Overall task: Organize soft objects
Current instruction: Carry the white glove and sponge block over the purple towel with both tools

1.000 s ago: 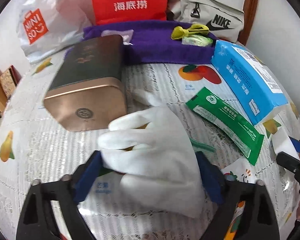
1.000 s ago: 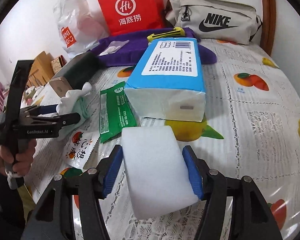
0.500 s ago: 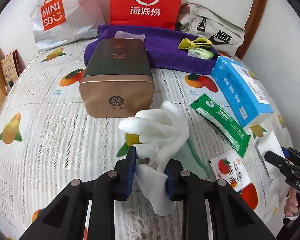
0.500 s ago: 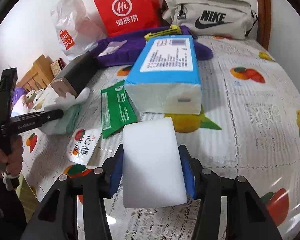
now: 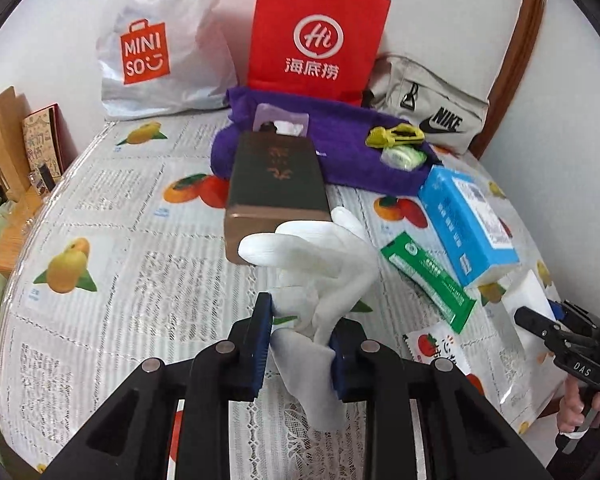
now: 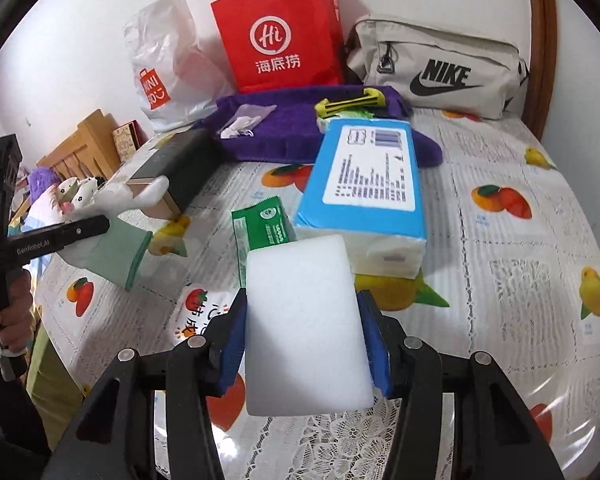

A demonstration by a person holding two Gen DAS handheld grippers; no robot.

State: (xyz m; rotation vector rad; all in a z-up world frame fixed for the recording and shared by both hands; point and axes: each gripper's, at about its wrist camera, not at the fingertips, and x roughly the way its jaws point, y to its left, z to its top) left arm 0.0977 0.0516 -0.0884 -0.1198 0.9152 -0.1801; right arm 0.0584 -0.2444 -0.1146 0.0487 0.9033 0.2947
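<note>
My left gripper [image 5: 300,344] is shut on a white rubber glove [image 5: 324,272] with a green cuff and holds it above the fruit-print tablecloth [image 5: 120,272]; the glove's fingers stick up in front of a brown tin box [image 5: 274,184]. My right gripper [image 6: 306,344] is shut on a white sponge block [image 6: 304,320] and holds it above the cloth. The left gripper with the glove [image 6: 116,220] shows at the left of the right wrist view. A purple towel [image 5: 340,144] lies at the back.
A blue tissue pack [image 6: 364,188] and a green sachet [image 6: 260,232] lie mid-table. A red paper bag [image 5: 316,36], a white Miniso bag [image 5: 156,52] and a grey Nike pouch [image 6: 440,68] stand at the back. A yellow clip [image 5: 396,136] lies on the towel.
My left gripper closed on the glove and lifted it off the cloth, pulling back from the tin box. My right gripper closed on the sponge and raised it slightly.
</note>
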